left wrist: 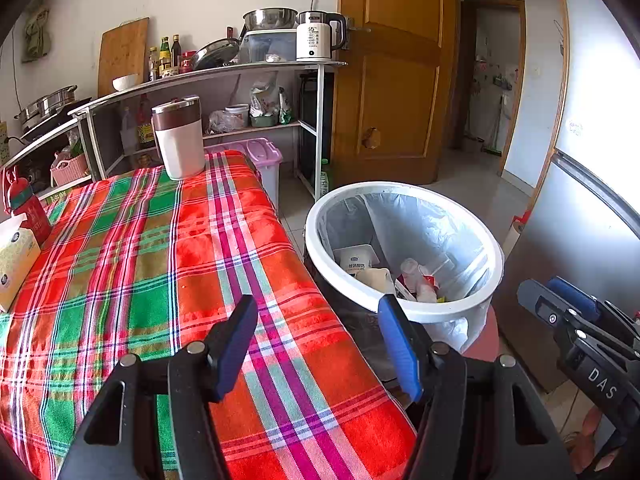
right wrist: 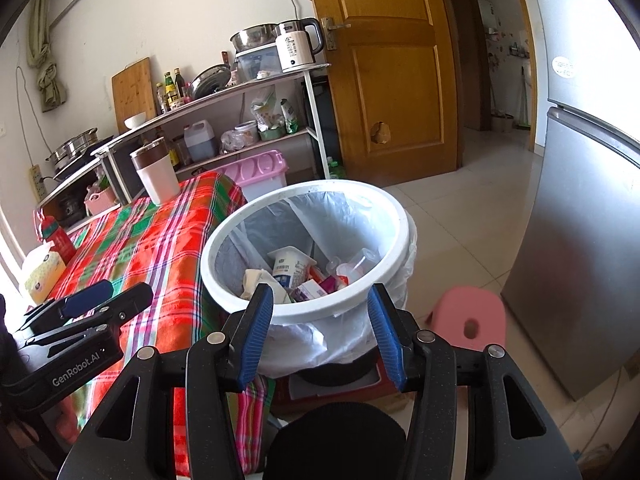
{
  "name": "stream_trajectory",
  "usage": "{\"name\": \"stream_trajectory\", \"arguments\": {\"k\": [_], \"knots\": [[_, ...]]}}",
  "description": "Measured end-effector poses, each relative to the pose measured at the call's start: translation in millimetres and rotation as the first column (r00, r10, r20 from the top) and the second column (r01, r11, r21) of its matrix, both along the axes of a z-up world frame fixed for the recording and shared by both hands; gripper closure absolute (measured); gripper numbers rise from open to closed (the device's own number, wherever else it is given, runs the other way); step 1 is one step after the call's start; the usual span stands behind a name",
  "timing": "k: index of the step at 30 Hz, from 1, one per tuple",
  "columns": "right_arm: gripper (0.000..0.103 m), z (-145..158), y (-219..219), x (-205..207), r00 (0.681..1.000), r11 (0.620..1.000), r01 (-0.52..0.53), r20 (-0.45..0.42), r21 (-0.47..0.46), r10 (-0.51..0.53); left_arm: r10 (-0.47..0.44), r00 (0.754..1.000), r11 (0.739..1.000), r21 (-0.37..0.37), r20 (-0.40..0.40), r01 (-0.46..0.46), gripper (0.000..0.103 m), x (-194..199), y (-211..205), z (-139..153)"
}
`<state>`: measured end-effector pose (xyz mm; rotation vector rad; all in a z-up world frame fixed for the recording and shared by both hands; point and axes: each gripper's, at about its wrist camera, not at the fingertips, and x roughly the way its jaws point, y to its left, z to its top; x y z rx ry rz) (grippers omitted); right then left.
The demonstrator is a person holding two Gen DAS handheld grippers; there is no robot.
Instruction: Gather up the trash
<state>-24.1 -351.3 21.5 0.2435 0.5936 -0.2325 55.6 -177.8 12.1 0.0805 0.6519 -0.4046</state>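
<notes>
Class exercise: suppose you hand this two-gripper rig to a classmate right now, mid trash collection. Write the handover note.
Left gripper: open, empty, over the red-and-green plaid tablecloth.
Right gripper: open, empty, in front of the white round trash bin with a clear liner.
Bin stands beside the table; a yogurt cup, wrappers and crumpled paper lie inside.
Done: that trash is binned.
Left: no loose trash shows on the cloth. A brown-and-white tumbler, tissue box and red bottle stand there; check the rest of the table.

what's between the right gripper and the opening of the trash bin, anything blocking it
Nothing visible. The right gripper is open and empty, just short of the trash bin, whose mouth is uncovered with trash already inside. The left gripper is off to the side, over the table.
</notes>
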Motion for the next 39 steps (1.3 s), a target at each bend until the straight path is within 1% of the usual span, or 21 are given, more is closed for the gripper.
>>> {"name": "stream_trajectory", "arguments": {"k": [39], "knots": [[0.053, 5.0, 8.6, -1.1, 1.000, 1.000, -0.013, 0.012, -0.018, 0.014, 0.010, 1.000, 1.000, 0.005, -0.002, -0.010, 0.037, -1.3, 3.2, 1.8]]}}
